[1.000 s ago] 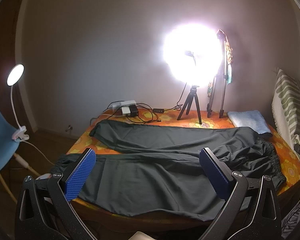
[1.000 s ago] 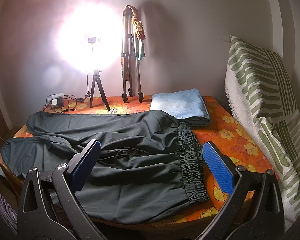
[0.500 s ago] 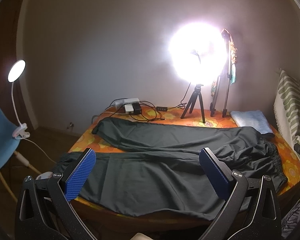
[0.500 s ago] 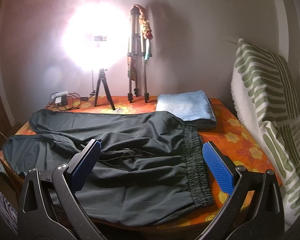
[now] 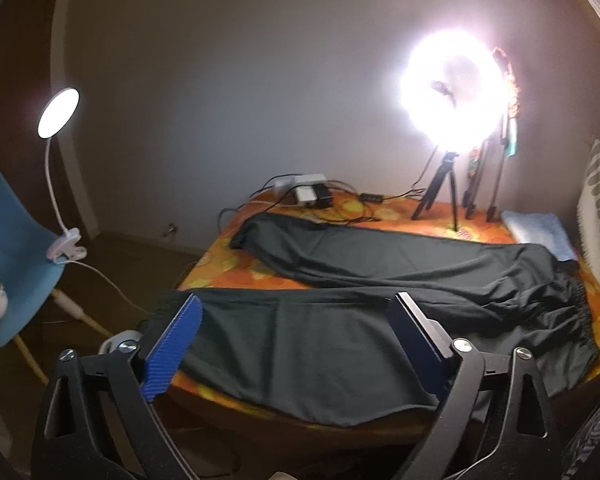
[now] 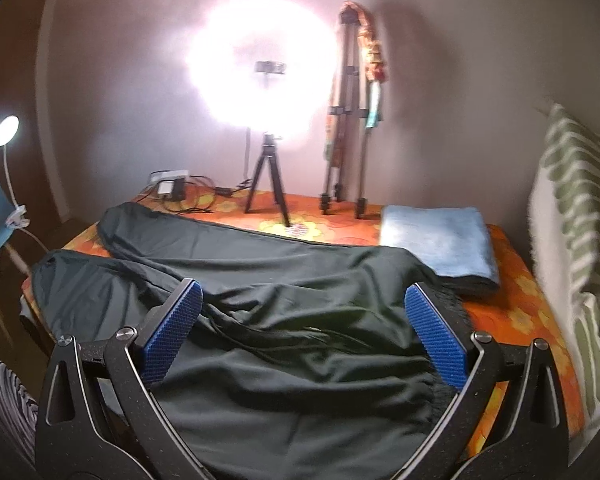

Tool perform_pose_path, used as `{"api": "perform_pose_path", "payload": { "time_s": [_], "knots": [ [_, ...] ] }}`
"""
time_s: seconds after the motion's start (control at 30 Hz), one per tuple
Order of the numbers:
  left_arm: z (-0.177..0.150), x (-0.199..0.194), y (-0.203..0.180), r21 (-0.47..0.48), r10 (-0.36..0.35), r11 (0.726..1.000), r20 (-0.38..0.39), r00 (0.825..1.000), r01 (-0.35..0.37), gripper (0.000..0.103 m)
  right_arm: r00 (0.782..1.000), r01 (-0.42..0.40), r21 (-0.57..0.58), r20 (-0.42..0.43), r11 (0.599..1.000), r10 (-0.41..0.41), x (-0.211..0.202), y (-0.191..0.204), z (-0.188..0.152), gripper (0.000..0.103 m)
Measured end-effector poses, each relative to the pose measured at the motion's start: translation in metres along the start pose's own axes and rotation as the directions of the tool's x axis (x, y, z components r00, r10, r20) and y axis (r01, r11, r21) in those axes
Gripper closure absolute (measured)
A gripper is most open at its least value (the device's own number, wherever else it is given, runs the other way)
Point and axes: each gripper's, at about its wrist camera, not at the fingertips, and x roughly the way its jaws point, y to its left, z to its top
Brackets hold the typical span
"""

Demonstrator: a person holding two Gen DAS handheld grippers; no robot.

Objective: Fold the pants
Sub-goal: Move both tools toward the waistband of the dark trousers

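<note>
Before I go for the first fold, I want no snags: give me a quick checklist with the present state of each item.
1. Left claw open, holding nothing: ok.
2. Right claw open, holding nothing: ok.
3. Pants spread out, both legs visible: ok.
4. Fabric smooth: not ok, wrinkled near the waistband.
5. Blue towel off the pants: not ok, the pants' far waist corner meets its front edge.
6. Ring light tripod beyond the far leg: ok.

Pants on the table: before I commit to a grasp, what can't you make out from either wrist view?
- pants: near hem, left wrist view, hidden past the table edge.
- Waistband, right wrist view: partly behind the open right gripper.
- Ring light: glare washes out its centre.
- Left gripper, open: contact unclear, blurred.
</note>
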Motion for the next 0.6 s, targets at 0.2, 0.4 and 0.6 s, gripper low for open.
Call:
{"api": "perform_pose_path", "payload": {
  "time_s": [0.2,0.4,0.6],
  "knots": [
    [0.012,0.025,0.037,-0.05,0.006,0.999,-0.06,0.998,-0.009,0.021,0.999,-0.037,-0.08,-0.006,0.996,0.037,0.035,0.023,0.021,0.006],
    [0.028,0.053,0.073,-0.078,0.043,0.996,-0.094,0.995,-0.051,0.028,0.994,-0.103,-0.148,-0.046,0.984,0.097,0.075,0.039,0.043,0.01],
    [0.045,0.089,0.081,-0.072,0.034,0.996,-0.126,0.991,-0.043,0.03,0.986,-0.163,-0.199,-0.064,0.966,0.153,0.119,0.057,0.064,0.011]
  ]
}}
